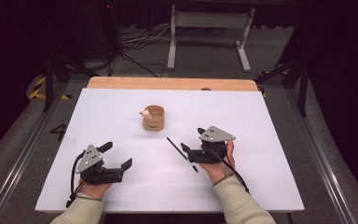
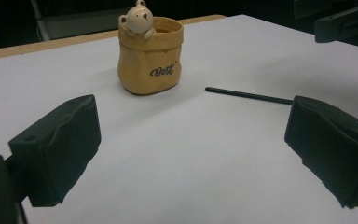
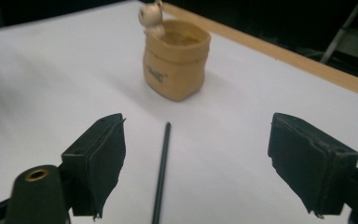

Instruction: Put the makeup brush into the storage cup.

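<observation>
A tan sack-shaped pot (image 1: 152,119) with a small bear figure (image 1: 145,113) on its rim stands mid-table. A thin black stick (image 1: 179,151) lies flat on the white sheet in front of it. My right gripper (image 1: 192,139) is open near the stick. In the right gripper view the stick (image 3: 162,168) runs along the table between the two spread jaws, touching neither, and the pot (image 3: 177,63) is beyond it. My left gripper (image 1: 117,155) is open and holds nothing at the front left. In the left gripper view, the pot (image 2: 150,60) and stick (image 2: 247,95) lie ahead.
A white sheet (image 1: 98,116) covers the table, with a wooden strip (image 1: 168,83) along the far edge. A white metal stand (image 1: 209,32) and cables (image 1: 135,44) are on the floor beyond. Part of the right gripper (image 2: 345,23) shows in the left gripper view.
</observation>
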The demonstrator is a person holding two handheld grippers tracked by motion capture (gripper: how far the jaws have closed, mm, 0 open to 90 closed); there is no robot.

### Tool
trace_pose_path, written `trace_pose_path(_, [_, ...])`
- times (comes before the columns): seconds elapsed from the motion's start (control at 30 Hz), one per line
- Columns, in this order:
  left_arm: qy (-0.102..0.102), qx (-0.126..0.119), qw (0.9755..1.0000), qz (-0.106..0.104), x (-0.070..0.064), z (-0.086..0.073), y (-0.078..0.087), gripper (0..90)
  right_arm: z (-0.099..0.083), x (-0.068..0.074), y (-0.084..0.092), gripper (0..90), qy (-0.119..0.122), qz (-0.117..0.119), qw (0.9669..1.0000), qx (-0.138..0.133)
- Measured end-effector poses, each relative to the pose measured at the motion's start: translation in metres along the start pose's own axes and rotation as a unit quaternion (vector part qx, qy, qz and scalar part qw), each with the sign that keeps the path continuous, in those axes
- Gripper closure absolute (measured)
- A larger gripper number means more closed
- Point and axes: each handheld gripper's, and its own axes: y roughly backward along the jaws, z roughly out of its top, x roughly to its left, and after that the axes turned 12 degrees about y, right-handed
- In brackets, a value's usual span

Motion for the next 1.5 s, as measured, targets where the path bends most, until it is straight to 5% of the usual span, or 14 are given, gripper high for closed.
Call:
trace_pose_path(0.2, [-0.005, 0.004, 1.0, 0.0, -0.001, -0.001, -0.001, 5.8, 0.009, -0.002, -0.012, 24.3, 0.011, 0.035, 0.9964, 0.076])
trace_pose_path(0.33, [-0.005, 0.011, 0.9999, -0.001, -0.001, -0.002, -0.002, 6.2, 0.015, -0.003, -0.024, 26.1, 0.015, 0.069, 0.9864, 0.148])
trace_pose_path(0.5, [-0.006, 0.011, 0.9999, -0.001, 0.0, -0.002, 0.0, 6.3, 0.019, -0.003, -0.033, 26.2, 0.017, 0.088, 0.9803, 0.176])
trace_pose_path(0.57, [-0.004, 0.009, 0.9999, 0.001, 0.0, -0.002, -0.001, 6.3, 0.021, -0.003, -0.038, 27.6, 0.018, 0.101, 0.9754, 0.195])
trace_pose_path(0.67, [-0.006, 0.01, 0.9999, 0.002, 0.001, -0.003, -0.001, 6.3, 0.022, -0.003, -0.04, 29.4, 0.021, 0.104, 0.9735, 0.203])
trace_pose_path(0.83, [-0.004, 0.014, 0.9999, 0.001, 0.001, -0.003, 0.0, 6.8, 0.023, 0.0, -0.047, 33.2, 0.034, 0.111, 0.9658, 0.232])
trace_pose_path(1.17, [-0.004, 0.019, 0.9998, 0.001, 0.002, -0.003, -0.002, 6.8, 0.026, -0.001, -0.059, 43.4, 0.042, 0.139, 0.9435, 0.298])
trace_pose_path(1.2, [-0.004, 0.019, 0.9998, 0.001, 0.002, -0.003, -0.002, 6.8, 0.026, -0.001, -0.059, 43.4, 0.042, 0.139, 0.9435, 0.298])
trace_pose_path(1.33, [-0.004, 0.02, 0.9998, 0.003, 0.002, -0.003, -0.002, 6.8, 0.026, -0.005, -0.065, 46.6, 0.032, 0.156, 0.9301, 0.331])
trace_pose_path(1.5, [-0.004, 0.022, 0.9997, 0.001, 0.002, -0.003, -0.002, 6.9, 0.024, -0.005, -0.07, 49.1, 0.026, 0.165, 0.9177, 0.361])
